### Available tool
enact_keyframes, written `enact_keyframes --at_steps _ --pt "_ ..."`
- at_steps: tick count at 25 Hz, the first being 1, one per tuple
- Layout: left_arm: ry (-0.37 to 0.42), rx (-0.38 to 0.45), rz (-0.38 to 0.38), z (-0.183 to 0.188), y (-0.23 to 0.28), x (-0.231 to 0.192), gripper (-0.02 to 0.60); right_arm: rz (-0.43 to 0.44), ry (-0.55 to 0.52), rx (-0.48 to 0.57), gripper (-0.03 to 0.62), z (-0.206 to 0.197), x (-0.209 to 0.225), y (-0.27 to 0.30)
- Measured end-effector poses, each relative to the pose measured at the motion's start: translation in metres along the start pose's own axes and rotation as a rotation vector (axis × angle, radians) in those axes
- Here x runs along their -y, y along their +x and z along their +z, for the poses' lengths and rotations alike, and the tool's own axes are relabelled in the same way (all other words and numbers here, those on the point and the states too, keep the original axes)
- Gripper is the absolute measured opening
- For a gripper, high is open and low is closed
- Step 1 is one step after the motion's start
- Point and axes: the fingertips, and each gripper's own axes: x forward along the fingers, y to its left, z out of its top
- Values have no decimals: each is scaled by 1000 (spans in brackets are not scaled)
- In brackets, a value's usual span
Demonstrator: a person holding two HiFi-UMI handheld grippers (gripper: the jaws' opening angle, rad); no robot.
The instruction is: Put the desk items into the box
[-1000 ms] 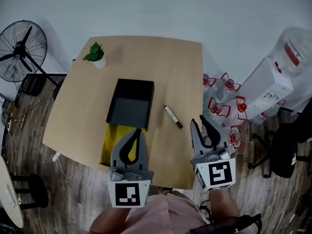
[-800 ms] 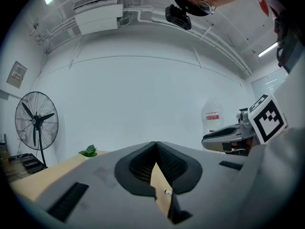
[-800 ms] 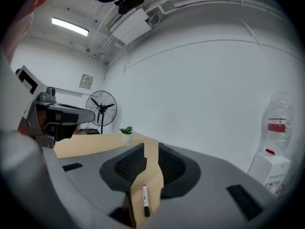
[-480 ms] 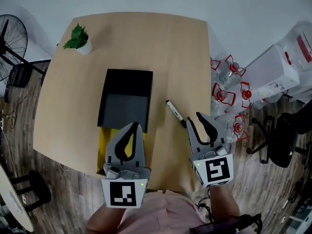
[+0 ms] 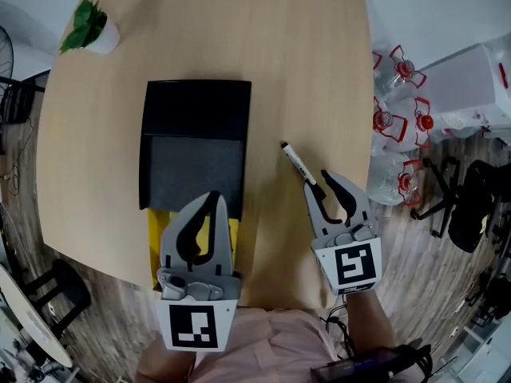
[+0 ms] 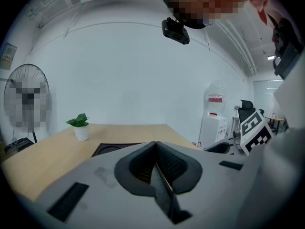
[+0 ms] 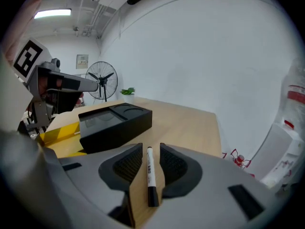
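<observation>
At the bottom of the head view, the grey plastic left tongs (image 5: pixel 214 200) point up-frame, their ribbed black pads pressed together and empty. They hang over a flat yellow sheet (image 5: pixel 157 228), perhaps a folder, whose far end meets the box. At lower right, the right tongs (image 5: pixel 322 183) stand apart, straddling the black-capped end of a slim white marker (image 5: pixel 296 162) without gripping it. The marker lies on the desk (image 5: pixel 311 62). Mid-frame sits the matte black rectangular box (image 5: pixel 196 102), divided into compartments. The desk is pale smooth wood with rounded corners, and a small potted plant (image 5: pixel 89 27) stands at upper left. Clear red-capped bottles (image 5: pixel 399 118) crowd the plank floor at right.
</observation>
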Motion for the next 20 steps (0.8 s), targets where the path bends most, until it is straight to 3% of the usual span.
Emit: enact_keyframes --at_steps 9,20 --pt "0 -59 -18 -27 17 -6 11 28 31 -143 118 -59 -1 30" --pt "-12 -78 -20 -39 23 -9 11 15 -23 -205 71 -72 0 38"
